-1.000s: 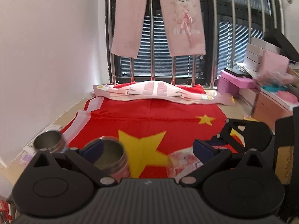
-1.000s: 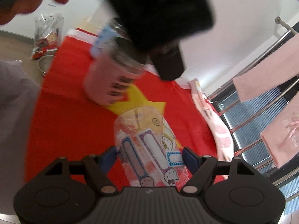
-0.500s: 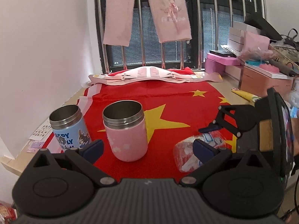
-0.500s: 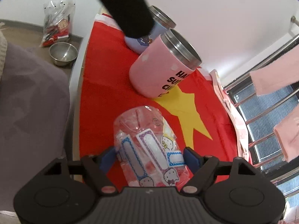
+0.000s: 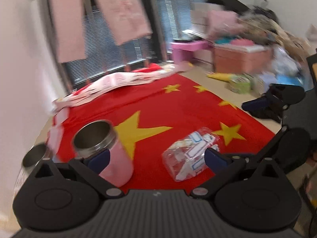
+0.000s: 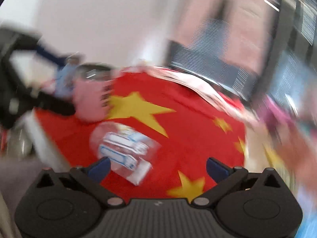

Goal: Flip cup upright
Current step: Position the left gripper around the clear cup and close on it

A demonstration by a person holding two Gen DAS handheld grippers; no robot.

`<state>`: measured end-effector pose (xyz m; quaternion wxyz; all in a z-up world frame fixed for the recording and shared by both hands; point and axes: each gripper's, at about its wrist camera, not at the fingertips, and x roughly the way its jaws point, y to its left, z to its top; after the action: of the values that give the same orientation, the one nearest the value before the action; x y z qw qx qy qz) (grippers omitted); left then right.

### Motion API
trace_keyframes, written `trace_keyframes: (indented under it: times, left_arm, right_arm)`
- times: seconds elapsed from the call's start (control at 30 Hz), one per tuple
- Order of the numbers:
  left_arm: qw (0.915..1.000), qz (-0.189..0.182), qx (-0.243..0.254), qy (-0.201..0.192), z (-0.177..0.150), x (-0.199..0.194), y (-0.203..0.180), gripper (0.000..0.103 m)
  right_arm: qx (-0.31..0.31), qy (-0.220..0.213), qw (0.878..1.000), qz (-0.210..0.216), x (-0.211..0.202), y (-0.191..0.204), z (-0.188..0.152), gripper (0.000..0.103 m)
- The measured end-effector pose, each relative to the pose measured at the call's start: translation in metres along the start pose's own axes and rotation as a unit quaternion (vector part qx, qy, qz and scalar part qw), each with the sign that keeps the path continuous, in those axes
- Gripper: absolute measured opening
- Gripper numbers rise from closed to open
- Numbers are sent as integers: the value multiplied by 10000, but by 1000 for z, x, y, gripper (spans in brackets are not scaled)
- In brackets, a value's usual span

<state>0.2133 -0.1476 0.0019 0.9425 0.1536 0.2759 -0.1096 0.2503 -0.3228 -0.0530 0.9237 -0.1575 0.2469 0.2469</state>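
Observation:
A clear plastic cup with cartoon stickers (image 5: 190, 156) lies on its side on the red flag cloth (image 5: 178, 107); it also shows in the right wrist view (image 6: 122, 150). A pink steel cup (image 5: 105, 150) stands upright beside it, also seen blurred in the right wrist view (image 6: 93, 97). My left gripper (image 5: 156, 158) is open and empty, with the pink cup by its left finger and the clear cup by its right finger. My right gripper (image 6: 157, 166) is open and empty, just short of the clear cup. It shows at the right in the left wrist view (image 5: 273, 103).
A blue steel cup (image 5: 33, 156) stands at the table's left edge. Folded pink-and-white cloth (image 5: 118, 83) lies at the far end. Pink trousers (image 5: 122, 10) hang on the window bars. Boxes and clutter (image 5: 243, 59) fill the right side. A white wall is on the left.
Both views are now blurred by fast motion. My right gripper has let go of the clear cup and pulled back; the cup lies on the cloth. My left gripper has swung right and closer.

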Motion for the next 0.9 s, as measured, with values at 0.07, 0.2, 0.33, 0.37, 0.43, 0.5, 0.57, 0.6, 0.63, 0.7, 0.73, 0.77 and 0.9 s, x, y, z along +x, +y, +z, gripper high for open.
trace_keyframes:
  times: [0.07,0.2,0.33,0.37,0.43,0.5,0.57,0.6,0.63,0.7,0.73,0.77,0.9]
  left_arm:
    - [9993,-240,265,147,5,12,-1,103]
    - [9932,-533,984,319,13,28,-7,103]
    - [9800,-856,1710,545,21,40,-15,103]
    - [9766,-943,1834,602,23,43,-17,103]
    - [9687,-1136,2079,749,27,49,-20,103]
    - [9603,-1295,2299,907,29,56,-21,103]
    - [9529,-1422,2471,1030,31,63,-22,103]
    - [9498,-1484,2531,1081,33,68,-22,103]
    - [9472,-1530,2579,1131,34,72,-22,103]
    - [9400,-1639,2745,1191,38,79,-24,103]
    - [9364,-1671,2835,1219,40,83,-24,103]
    - [9329,-1677,2930,1250,41,87,-26,103]
    - [9212,-1737,3213,1343,44,104,-31,103]
  right_arm:
    - [596,10,9981,-146,-4,-3,-10,103]
    - [1096,100,9932,-383,-6,1,-21,103]
    - [1055,347,9924,-531,2,11,-22,103]
    - [1046,427,9922,-529,4,14,-21,103]
    - [1063,543,9912,-568,5,19,-19,103]
    - [1125,626,9898,-605,8,24,-16,103]
    - [1182,726,9883,-641,11,28,-13,103]
    - [1200,764,9877,-647,14,30,-12,103]
    - [1232,802,9870,-656,15,31,-11,103]
    - [1313,888,9851,-663,19,32,-10,103]
    - [1344,932,9842,-681,20,32,-10,103]
    - [1354,974,9834,-711,21,33,-11,103]
    - [1472,1148,9788,-845,24,32,-11,103]
